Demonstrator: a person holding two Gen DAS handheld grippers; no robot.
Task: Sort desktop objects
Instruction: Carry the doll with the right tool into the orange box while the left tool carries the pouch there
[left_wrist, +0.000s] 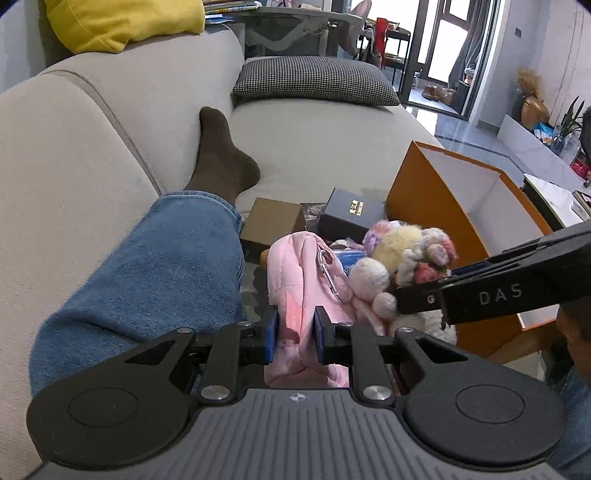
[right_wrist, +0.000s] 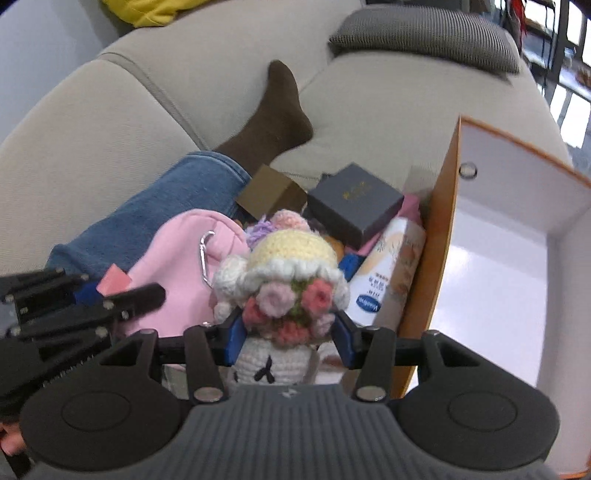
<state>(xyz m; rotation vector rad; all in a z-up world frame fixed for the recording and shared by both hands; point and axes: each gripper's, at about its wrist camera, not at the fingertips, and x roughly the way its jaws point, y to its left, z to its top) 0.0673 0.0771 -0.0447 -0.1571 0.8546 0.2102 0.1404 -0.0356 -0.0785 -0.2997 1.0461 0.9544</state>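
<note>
Pink pouch (left_wrist: 295, 291) sits pinched between the left claw (left_wrist: 295, 332) pads, jaws narrow; its carabiner (left_wrist: 330, 275) lies just beyond, right claw crossing at right. Right view: crochet doll (right_wrist: 288, 291) clamped in the half-open right claw (right_wrist: 288, 339), orange box (right_wrist: 436, 236) at right, pouch at left.

There are two grippers, one pink pouch (left_wrist: 295, 295), one yarn doll (right_wrist: 288, 280), one dark gift box (right_wrist: 354, 203), one brown box (right_wrist: 269, 192), one orange box (right_wrist: 439, 236) and one tube (right_wrist: 388, 273).
</note>
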